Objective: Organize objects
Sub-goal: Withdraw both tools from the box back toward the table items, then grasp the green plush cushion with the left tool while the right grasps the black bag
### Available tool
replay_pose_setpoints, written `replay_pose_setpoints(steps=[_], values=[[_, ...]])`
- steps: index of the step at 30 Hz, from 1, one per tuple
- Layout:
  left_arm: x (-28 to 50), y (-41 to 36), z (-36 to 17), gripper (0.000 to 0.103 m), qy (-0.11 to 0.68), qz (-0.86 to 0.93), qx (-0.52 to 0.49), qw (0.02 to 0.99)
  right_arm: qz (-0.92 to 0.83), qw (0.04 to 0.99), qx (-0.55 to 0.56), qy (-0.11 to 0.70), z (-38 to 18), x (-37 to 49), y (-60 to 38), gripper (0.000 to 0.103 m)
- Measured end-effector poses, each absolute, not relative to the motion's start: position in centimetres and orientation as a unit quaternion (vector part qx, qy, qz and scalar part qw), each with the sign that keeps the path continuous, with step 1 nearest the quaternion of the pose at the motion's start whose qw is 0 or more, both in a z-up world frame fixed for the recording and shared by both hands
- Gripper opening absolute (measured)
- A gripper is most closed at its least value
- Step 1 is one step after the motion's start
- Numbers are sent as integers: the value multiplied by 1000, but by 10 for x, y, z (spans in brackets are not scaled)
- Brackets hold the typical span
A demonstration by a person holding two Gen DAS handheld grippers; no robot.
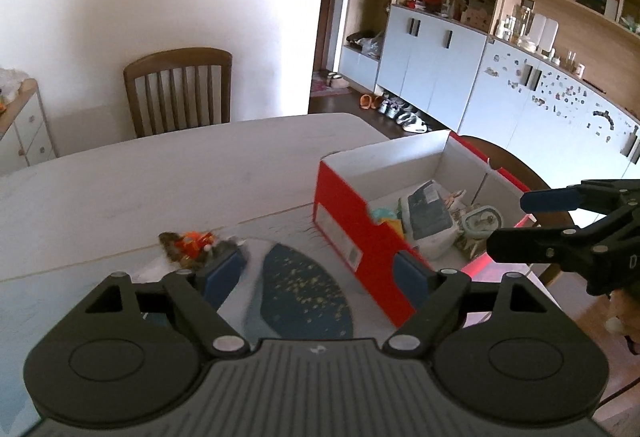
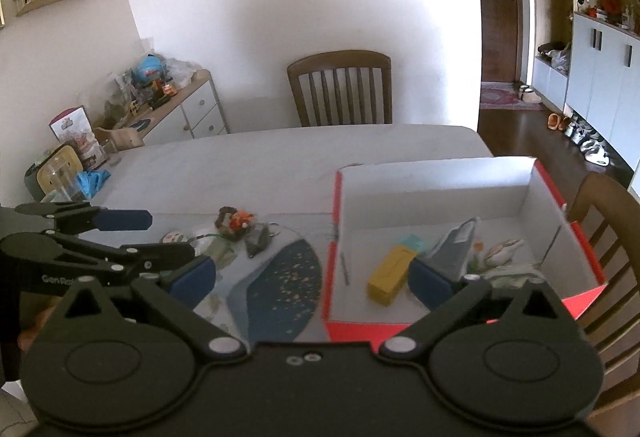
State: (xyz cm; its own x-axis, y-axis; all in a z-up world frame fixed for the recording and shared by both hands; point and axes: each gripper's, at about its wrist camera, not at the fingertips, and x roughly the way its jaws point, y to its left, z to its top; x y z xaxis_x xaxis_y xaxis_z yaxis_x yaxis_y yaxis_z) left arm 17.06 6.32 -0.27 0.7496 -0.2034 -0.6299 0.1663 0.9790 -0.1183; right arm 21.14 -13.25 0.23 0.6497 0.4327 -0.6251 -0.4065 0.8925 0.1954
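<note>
A red box with a white inside (image 1: 340, 213) (image 2: 440, 181) stands on the table at the right. It holds a yellow block (image 2: 390, 273), a grey pouch (image 1: 428, 213) (image 2: 456, 249) and other small items. A brown and orange plush trinket (image 1: 192, 243) (image 2: 236, 221) lies left of the box with a few small keychains (image 2: 256, 237). My left gripper (image 1: 320, 273) is open and empty above the mat, left of the box; it also shows in the right wrist view (image 2: 160, 237). My right gripper (image 2: 312, 281) is open and empty over the box's near left edge; it also shows in the left wrist view (image 1: 508, 221).
A dark blue mat patch with gold flecks (image 1: 304, 297) (image 2: 284, 285) lies on the table in front of the box. A wooden chair (image 1: 180, 93) (image 2: 340, 89) stands at the far side, another (image 2: 600, 221) at the right. A cluttered sideboard (image 2: 176, 105) stands at the left.
</note>
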Motion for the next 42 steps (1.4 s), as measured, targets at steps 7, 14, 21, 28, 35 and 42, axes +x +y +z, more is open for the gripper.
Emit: replay_pose_setpoints(steps=[7,14,21,28,35,42], values=[[155,100,-8,84,332,-84,-34,939,238,904,27,353,-4,206,-101,102],[152,136,-19,84,335,-49,-25,941,243,901,8,359,-14,210,-64,102],[158,170,-41,84,347,-13,-10,938,249,893,-8,375,-28,230,-30,102],[172,196,-62,84,362,6,-13,932,255,885,-22,390,-43,255,-2,102],[199,216,-93,84,389,28,-11,921,257,880,-47,396,-59,284,23,100],[221,223,-118,84,408,28,-4,913,249,872,-66,417,-83,316,41,94]])
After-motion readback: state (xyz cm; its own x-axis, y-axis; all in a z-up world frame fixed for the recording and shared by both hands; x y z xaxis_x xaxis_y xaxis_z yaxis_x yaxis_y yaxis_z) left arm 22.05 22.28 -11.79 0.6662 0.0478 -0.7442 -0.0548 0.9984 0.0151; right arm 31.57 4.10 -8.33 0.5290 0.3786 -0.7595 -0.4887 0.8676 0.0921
